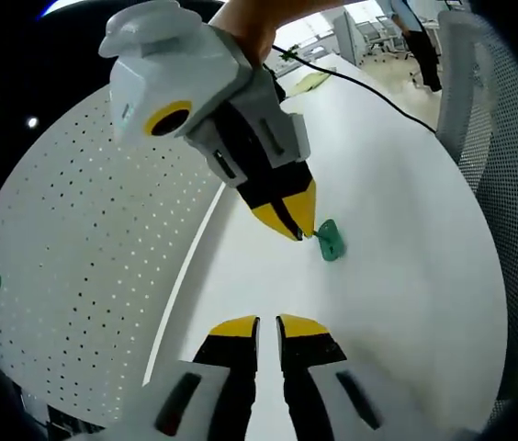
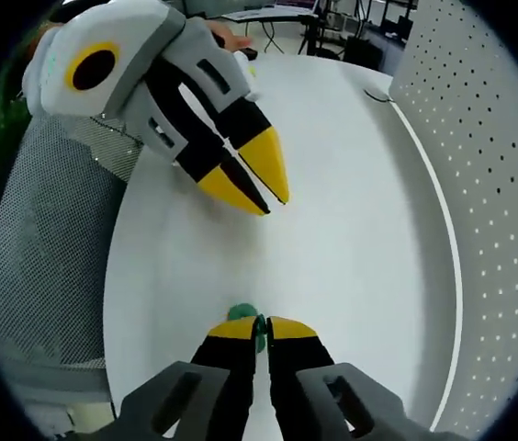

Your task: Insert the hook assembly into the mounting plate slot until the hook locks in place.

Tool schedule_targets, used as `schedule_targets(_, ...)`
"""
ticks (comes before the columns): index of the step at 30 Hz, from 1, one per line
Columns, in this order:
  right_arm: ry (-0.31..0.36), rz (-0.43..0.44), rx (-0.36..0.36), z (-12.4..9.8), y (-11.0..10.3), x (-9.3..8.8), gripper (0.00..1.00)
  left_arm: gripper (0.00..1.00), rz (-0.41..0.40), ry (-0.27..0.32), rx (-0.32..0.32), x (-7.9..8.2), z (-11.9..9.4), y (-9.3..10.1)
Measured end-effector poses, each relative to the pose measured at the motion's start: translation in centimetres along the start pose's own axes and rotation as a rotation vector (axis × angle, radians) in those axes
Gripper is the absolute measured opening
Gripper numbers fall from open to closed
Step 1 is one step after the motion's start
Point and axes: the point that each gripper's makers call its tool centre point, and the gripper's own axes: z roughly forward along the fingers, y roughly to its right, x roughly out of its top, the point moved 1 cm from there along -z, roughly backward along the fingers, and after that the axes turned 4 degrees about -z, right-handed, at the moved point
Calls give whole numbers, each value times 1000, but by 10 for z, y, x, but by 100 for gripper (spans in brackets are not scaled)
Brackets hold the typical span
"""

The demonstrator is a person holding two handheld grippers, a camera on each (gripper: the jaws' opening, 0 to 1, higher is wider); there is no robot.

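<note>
Basically: white perforated pegboard panel (image 1: 84,276) stood beside white tabletop (image 1: 397,276). Left gripper (image 1: 268,323) hovered w/ jaws closed, nothing held. Right gripper (image 2: 261,324) was clamped on small green plastic hook (image 1: 331,240), resting on tabletop.

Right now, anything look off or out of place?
Nothing damaged or spilled. The green hook lies on the white table, with the right gripper shut on its edge. The left gripper is shut, empty. Pegboard stands beside.
</note>
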Motion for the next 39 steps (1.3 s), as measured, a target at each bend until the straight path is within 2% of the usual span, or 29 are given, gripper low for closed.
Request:
schedule_targets(4,12,58,-6,-3,1,0,2,9,-1,2,0,1,0,0)
schedule_targets(10,54,146,-53,-9,11,5,2,9,-18,11,7,3,-1,-3)
schedule_targets(16,103,220,-95,-16,23,14,2,9,-90,39,31,8,-4,-12)
schedule_targets(19,139,264,-116,-21,30,22,2,10,-151,61,48,11,-6,-18)
schedule_targets(23,210,366,-139,-28,39,36,2,10,-207,83,79,14,-9,-27)
schedule_targets(27,292,447,-133,-35,45,54,2,10,-249,93,112,15,-11,-36)
schedule_targets(34,354,512,-131,-40,51,73,2,12,-241,91,152,17,-14,-41)
schedule_targets(39,409,607,-127,-42,54,86,2,12,-234,73,191,16,-15,-48)
